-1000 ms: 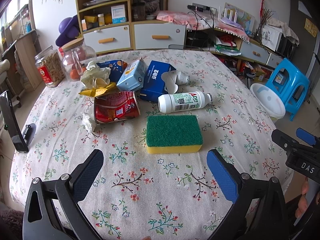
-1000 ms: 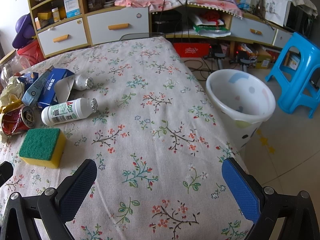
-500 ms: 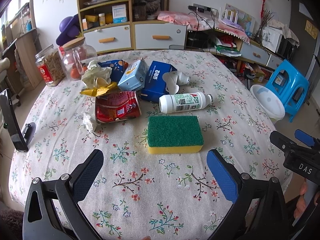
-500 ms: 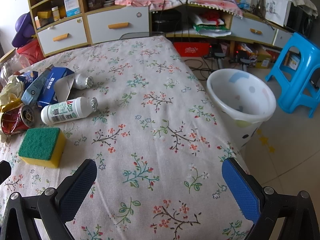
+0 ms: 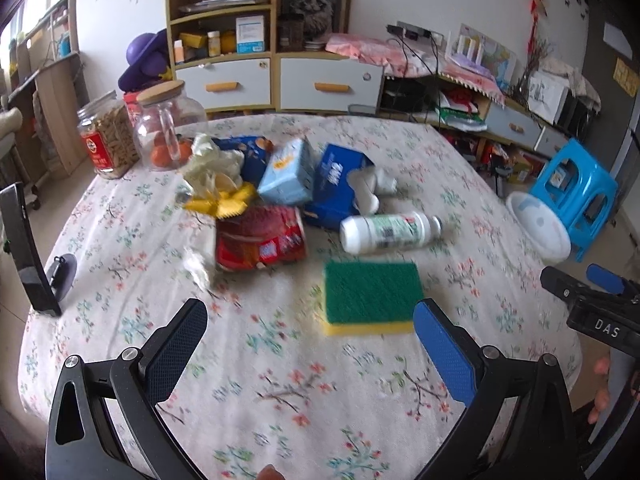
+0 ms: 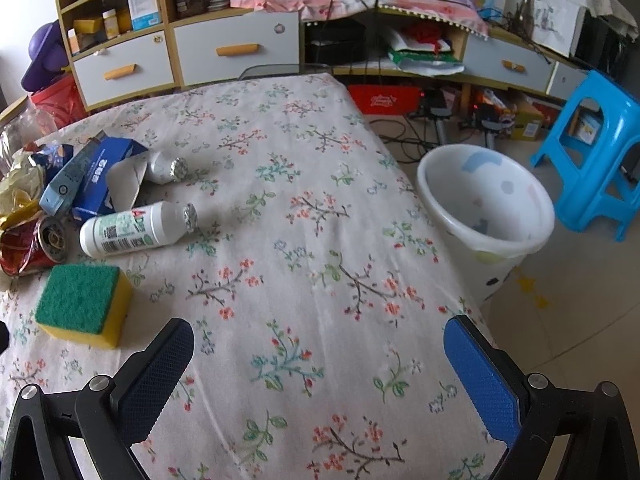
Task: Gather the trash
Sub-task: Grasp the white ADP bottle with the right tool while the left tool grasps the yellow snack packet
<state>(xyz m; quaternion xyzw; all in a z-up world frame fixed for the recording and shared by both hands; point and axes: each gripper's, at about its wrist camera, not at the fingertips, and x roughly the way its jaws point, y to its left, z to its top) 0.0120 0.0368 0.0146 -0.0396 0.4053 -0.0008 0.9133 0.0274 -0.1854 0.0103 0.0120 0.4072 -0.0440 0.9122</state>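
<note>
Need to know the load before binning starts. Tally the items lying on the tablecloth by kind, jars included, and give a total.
Bottles: 2, a large white bottle and a smaller one
Cartons or boxes: 2, light blue and dark blue
Crushed cans: 1
Sponges: 1
Crumpled wrappers or paper: at least 4, overlapping, count unsure
Jars: 2
Total: about 12

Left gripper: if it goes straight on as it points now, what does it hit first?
Probably the green-topped yellow sponge: it lies just ahead of the open left gripper, slightly toward the blue finger. Depth is uncertain.
</note>
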